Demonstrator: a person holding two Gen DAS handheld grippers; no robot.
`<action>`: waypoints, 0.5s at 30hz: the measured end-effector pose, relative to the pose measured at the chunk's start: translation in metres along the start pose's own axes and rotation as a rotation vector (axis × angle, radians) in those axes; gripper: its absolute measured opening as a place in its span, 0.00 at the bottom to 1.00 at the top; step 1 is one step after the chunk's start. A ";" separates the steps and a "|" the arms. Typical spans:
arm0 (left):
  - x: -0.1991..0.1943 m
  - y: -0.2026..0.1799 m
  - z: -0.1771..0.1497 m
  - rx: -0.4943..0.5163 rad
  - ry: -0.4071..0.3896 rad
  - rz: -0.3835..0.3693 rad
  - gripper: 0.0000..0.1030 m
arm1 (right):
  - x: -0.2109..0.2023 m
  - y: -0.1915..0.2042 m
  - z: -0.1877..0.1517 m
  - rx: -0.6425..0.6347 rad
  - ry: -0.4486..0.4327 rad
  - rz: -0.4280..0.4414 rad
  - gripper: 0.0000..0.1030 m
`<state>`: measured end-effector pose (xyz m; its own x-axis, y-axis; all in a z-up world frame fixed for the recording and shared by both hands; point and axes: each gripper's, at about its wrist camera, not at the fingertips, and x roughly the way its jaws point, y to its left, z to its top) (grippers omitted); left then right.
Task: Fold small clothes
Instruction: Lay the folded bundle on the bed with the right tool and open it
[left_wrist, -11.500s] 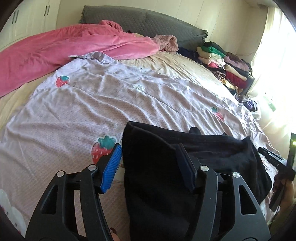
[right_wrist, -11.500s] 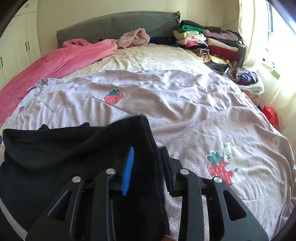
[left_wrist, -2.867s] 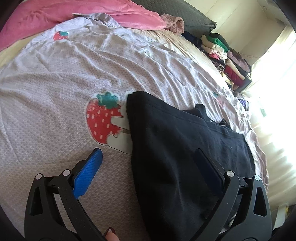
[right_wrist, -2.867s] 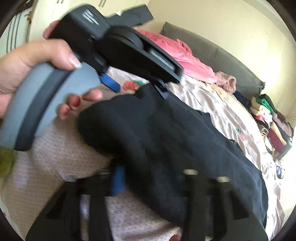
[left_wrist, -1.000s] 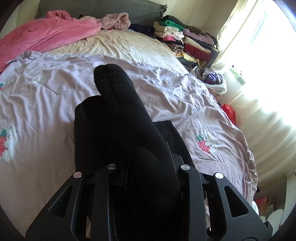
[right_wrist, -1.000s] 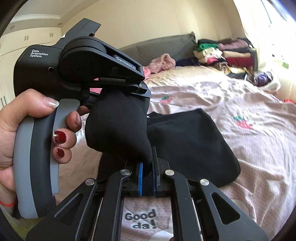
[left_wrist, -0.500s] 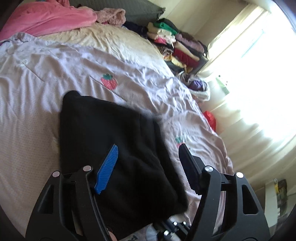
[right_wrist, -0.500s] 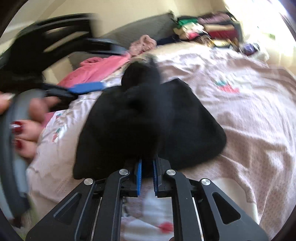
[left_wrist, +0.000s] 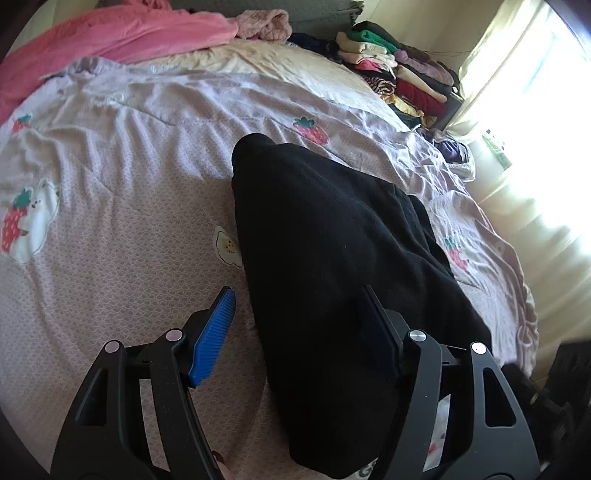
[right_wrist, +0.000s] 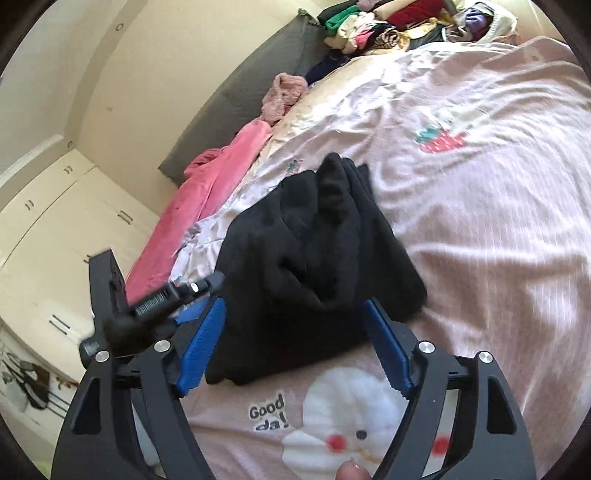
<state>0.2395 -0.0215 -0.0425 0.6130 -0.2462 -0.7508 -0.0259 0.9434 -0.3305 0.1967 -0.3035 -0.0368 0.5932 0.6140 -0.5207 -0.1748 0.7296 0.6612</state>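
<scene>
Lying folded on bedspread (left_wrist: 110, 229), black garment (left_wrist: 332, 258) long axis toward headboard.

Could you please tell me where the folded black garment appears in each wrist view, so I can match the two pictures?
Left wrist view: the black garment runs from centre to the bottom edge, on the strawberry-print bedcover.
Right wrist view: it sits just left of centre, above the "Good da!" print.
Shared landmark: the stack of folded clothes by the grey headboard, upper right in both.
</scene>
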 end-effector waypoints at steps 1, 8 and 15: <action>-0.001 0.000 -0.001 0.001 -0.002 0.000 0.58 | 0.005 -0.001 0.006 -0.006 0.021 -0.012 0.79; -0.003 0.001 -0.004 0.003 -0.004 -0.005 0.58 | 0.039 -0.003 0.035 -0.027 0.124 0.008 0.79; -0.008 -0.010 -0.006 0.051 -0.009 0.012 0.58 | 0.050 0.001 0.038 -0.112 0.130 -0.028 0.35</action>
<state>0.2303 -0.0299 -0.0366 0.6200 -0.2327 -0.7493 0.0067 0.9566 -0.2915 0.2558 -0.2836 -0.0416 0.4940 0.6213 -0.6082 -0.2500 0.7715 0.5851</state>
